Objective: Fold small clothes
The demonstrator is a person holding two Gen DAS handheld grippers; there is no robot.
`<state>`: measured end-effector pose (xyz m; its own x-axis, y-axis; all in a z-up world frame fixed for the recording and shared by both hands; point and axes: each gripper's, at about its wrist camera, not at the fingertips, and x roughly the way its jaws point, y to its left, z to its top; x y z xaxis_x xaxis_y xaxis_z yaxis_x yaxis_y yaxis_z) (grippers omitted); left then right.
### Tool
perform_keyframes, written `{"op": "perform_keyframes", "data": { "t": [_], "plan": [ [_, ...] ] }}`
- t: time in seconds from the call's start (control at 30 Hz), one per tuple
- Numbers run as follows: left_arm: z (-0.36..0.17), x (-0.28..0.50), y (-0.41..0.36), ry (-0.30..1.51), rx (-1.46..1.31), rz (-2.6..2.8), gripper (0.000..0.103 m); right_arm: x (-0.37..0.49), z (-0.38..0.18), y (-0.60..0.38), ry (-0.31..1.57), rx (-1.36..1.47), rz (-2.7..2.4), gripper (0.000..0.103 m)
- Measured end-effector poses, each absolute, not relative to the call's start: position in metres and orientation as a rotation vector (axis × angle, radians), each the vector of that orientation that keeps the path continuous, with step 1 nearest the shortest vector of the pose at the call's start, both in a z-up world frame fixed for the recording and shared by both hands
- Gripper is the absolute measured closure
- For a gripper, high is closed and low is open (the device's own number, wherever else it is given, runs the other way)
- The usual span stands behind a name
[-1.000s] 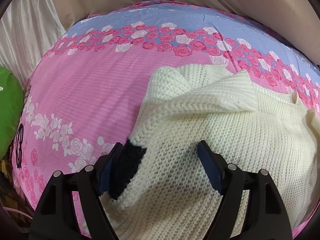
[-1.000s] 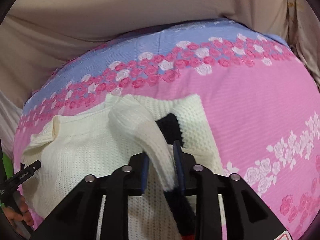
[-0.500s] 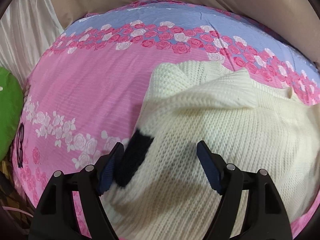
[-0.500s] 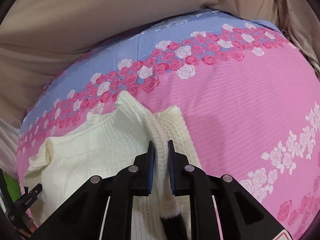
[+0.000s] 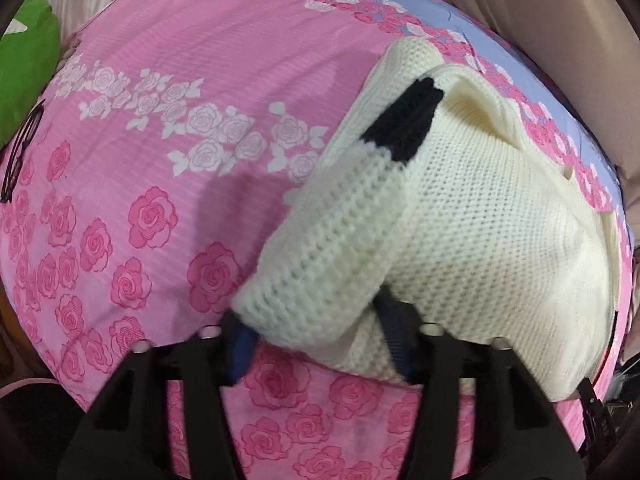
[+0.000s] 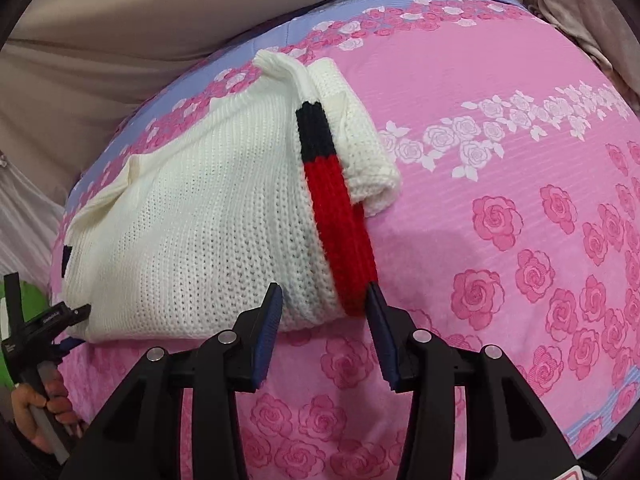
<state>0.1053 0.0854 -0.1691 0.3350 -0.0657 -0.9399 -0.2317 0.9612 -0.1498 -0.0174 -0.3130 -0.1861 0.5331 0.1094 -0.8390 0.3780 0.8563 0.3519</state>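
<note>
Folding scene: we see a cream knit sweater (image 6: 208, 224) lying on a pink rose-print bedsheet (image 6: 500, 128)
Sweater: we find it partly folded, one sleeve (image 6: 340, 216) with black and red bands laid along its right edge
Left gripper (image 5: 320, 344): we see its jaws set around a folded cream sleeve (image 5: 332, 252); whether they pinch it we cannot tell
Right gripper (image 6: 324, 328): jaws spread wide, straddling the sweater's near edge, red cuff end beside the right finger
Surroundings: we note beige fabric (image 6: 120, 40) behind the bed and a green cushion (image 5: 24, 64) at left
</note>
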Motion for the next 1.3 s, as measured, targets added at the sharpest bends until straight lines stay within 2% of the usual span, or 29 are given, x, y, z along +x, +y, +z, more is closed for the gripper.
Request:
{"op": "perform_keyframes", "data": {
  "t": [0.03,0.13,0.3,0.47,0.6,0.67,0.7,0.73,0.77,0.8,0.83,0.93,1.07,1.13,1.3],
  "plan": [
    [-0.166,0.106,0.084,1.235,-0.275,0.092,0.088,-0.014,-0.185,-0.315,1.008,0.553,-0.171,0.093],
    [-0.147,0.099,0.086,1.225,-0.272,0.070,0.091,-0.009,-0.163,-0.324,0.956,0.599,-0.156,0.094],
    [-0.132,0.066,0.101,1.279,-0.267,0.038,0.092,-0.045,-0.110,-0.334,0.933,0.467,-0.177,0.095],
    [-0.152,0.011,0.104,1.416,-0.209,0.010,0.092,-0.104,-0.138,-0.345,1.108,0.396,-0.235,0.096],
    [-0.152,-0.004,0.088,1.382,-0.125,0.034,0.084,-0.140,-0.177,-0.335,1.234,0.380,-0.242,0.093],
    [-0.137,0.005,0.081,1.333,-0.141,0.037,0.078,-0.144,-0.177,-0.331,1.220,0.367,-0.282,0.089],
    [-0.128,0.012,0.076,1.302,-0.142,0.031,0.067,-0.142,-0.168,-0.332,1.179,0.389,-0.293,0.087],
    [-0.123,0.018,0.070,1.282,-0.135,0.026,0.058,-0.136,-0.153,-0.333,1.114,0.401,-0.307,0.081],
    [-0.116,0.029,0.060,1.250,-0.115,0.019,0.056,-0.127,-0.143,-0.335,1.071,0.399,-0.305,0.075],
    [-0.112,0.036,0.052,1.230,-0.102,0.019,0.056,-0.117,-0.135,-0.335,1.039,0.390,-0.292,0.063],
    [-0.107,0.045,0.043,1.205,-0.088,0.010,0.056,-0.101,-0.128,-0.335,1.010,0.370,-0.281,0.058],
    [-0.100,0.061,0.026,1.152,-0.065,0.003,0.047,-0.052,-0.130,-0.331,0.997,0.323,-0.248,0.057],
    [-0.084,0.072,0.031,1.087,-0.066,0.045,0.046,0.000,-0.149,-0.334,1.032,0.315,-0.259,0.055],
    [-0.077,0.062,0.044,1.060,-0.042,0.088,0.036,0.012,-0.155,-0.337,1.054,0.334,-0.281,0.055],
    [-0.099,0.038,0.083,1.152,0.006,0.192,0.036,0.017,-0.163,-0.348,1.061,0.406,-0.258,0.052]
  ]
}}
